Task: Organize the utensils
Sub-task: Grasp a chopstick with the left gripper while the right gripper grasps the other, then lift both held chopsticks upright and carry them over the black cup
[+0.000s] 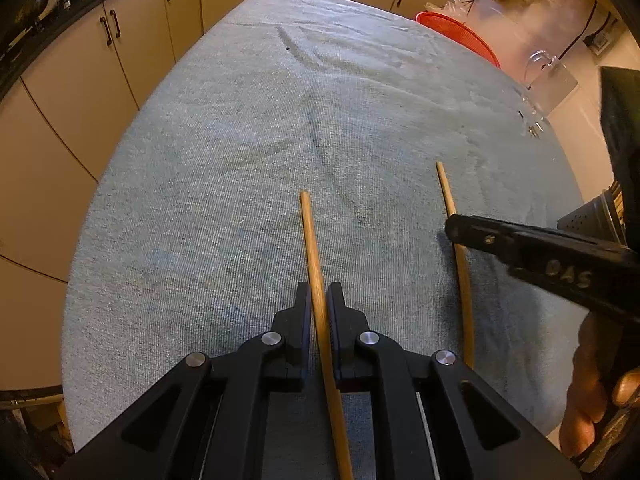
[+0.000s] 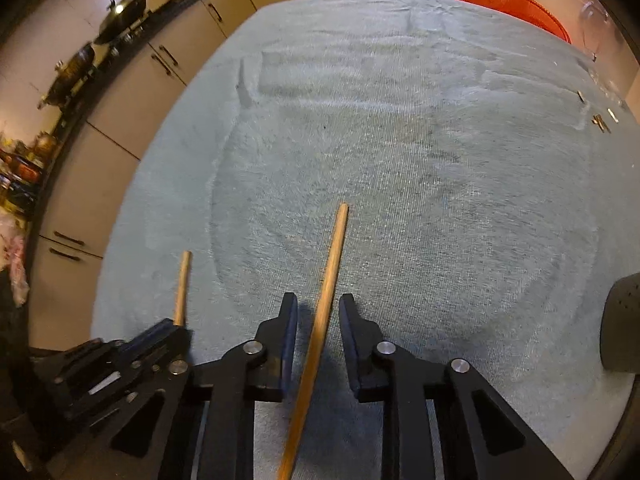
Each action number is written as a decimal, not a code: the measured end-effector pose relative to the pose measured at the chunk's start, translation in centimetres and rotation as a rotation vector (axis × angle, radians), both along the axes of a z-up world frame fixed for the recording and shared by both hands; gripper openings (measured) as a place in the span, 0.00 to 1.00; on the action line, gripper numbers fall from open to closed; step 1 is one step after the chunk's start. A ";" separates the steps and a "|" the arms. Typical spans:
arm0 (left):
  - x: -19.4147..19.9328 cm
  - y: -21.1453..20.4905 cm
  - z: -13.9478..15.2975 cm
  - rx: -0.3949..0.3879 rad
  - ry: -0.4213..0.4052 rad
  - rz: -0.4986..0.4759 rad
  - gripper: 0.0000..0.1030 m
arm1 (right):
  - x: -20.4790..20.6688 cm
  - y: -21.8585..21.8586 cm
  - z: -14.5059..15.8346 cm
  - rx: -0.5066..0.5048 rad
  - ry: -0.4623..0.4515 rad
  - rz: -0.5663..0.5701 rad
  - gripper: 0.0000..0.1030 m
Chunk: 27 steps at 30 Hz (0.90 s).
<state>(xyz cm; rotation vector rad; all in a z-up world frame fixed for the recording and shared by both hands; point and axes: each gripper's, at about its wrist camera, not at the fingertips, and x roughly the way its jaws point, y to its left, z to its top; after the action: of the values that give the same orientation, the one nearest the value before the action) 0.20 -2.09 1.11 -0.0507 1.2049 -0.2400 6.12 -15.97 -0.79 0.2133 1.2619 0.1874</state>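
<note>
Two wooden chopsticks lie on a blue-green towel (image 1: 240,140). My left gripper (image 1: 319,294) is shut on the left chopstick (image 1: 310,240), which points away from me. My right gripper (image 2: 318,308) is open, its fingers on either side of the right chopstick (image 2: 334,256) without touching it. In the left wrist view the right gripper (image 1: 454,232) crosses the right chopstick (image 1: 446,188). In the right wrist view the left gripper (image 2: 168,328) and the left chopstick (image 2: 183,284) show at lower left. A dark perforated utensil holder (image 2: 620,320) stands at the right edge.
The towel (image 2: 400,140) covers the table. A red basket (image 2: 516,4) sits past the far right corner. Small metal pieces (image 2: 600,120) lie at the right edge. Beige cabinets (image 1: 80,80) and a stove with pans (image 2: 100,40) run along the left.
</note>
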 end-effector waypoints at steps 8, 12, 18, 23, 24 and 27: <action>0.2 -0.3 0.2 -0.011 -0.012 0.000 0.06 | -0.1 -0.6 0.1 0.028 -0.031 -0.002 0.07; -0.1 -0.4 1.5 -0.037 -0.043 -0.006 0.06 | -1.4 -1.4 2.3 0.064 -0.107 -0.002 0.07; -0.7 -0.6 4.9 -0.065 -0.119 0.001 0.06 | -4.4 -3.0 6.7 0.116 -0.247 -0.011 0.07; -1.5 -0.6 7.8 -0.086 -0.186 0.006 0.06 | -6.5 -3.8 9.7 0.136 -0.355 -0.018 0.07; -1.6 -0.6 8.1 -0.090 -0.193 0.006 0.06 | -7.1 -3.8 10.2 0.136 -0.380 -0.016 0.07; -2.2 -0.9 9.5 -0.096 -0.227 0.002 0.06 | -8.6 -4.0 11.5 0.133 -0.435 -0.012 0.07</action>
<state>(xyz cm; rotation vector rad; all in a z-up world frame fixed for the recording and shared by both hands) -1.96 -2.98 10.59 -0.1061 0.9671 -0.2939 -2.47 -19.92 10.73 0.2777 0.8162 0.2913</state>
